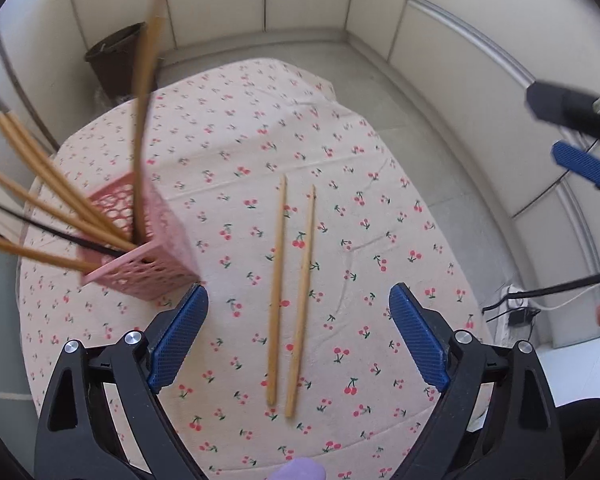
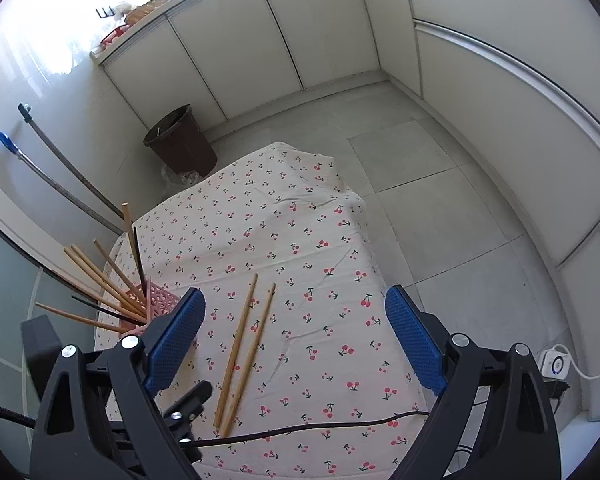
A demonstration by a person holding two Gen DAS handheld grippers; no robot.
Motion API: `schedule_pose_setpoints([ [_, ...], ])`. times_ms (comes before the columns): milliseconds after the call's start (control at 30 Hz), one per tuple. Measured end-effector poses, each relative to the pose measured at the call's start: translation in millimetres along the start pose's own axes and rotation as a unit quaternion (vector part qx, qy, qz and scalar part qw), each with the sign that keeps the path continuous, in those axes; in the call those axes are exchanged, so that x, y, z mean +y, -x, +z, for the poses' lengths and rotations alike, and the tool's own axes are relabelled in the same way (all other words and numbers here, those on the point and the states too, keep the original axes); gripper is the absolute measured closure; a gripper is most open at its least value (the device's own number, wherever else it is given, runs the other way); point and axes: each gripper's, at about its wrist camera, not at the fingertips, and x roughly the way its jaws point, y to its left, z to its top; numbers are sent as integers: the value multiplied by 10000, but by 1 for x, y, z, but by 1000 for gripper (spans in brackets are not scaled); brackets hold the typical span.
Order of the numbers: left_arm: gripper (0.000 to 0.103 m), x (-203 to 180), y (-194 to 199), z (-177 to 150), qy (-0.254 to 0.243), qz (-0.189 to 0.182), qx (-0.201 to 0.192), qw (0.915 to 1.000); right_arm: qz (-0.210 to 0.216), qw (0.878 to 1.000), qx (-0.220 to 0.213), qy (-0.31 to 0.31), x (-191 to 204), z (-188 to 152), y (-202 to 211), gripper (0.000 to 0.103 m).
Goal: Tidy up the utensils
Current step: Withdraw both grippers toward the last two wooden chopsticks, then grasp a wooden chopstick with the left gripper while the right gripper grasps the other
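Now 2 pale wooden chopsticks (image 1: 292, 300) side-by-side on cloth, both tools (image 1: 298, 336) (image 2: 296, 340) wide open, empty.

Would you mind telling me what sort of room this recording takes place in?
Most likely a home kitchen: white base cabinets under a cluttered counter, a tiled floor, and a brown waste bin beside the cloth-covered table.

Pretty plain kitchen corner here. Pale grey floor tiles (image 2: 440, 208), white cabinet doors (image 2: 260, 40) running along the back and continuing down the right wall. A brown waste bin (image 2: 182, 144) sits on the floor by the far corner of the table, which is covered in a cherry-print tablecloth (image 2: 284, 240). Two long-handled mops or brooms (image 2: 60, 176) lean on the left wall. Bright daylight blows out the window (image 2: 60, 8) over the cluttered countertop (image 2: 140, 12). There's a white power strip (image 2: 554, 364) on the floor at right.
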Motion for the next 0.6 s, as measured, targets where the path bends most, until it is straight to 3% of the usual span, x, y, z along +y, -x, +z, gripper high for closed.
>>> schedule_pose_setpoints([
  [267, 17, -19, -57, 39, -322, 487, 171, 9981, 132, 9982, 207, -551, -30, 9, -6, 13],
  [533, 41, -8, -103, 77, -125, 689, 501, 9963, 182, 9958, 349, -823, -48, 14, -12, 13],
  [600, 56, -7, -109, 82, -117, 739, 555, 9957, 179, 9953, 377, -871, -50, 15, -14, 13],
])
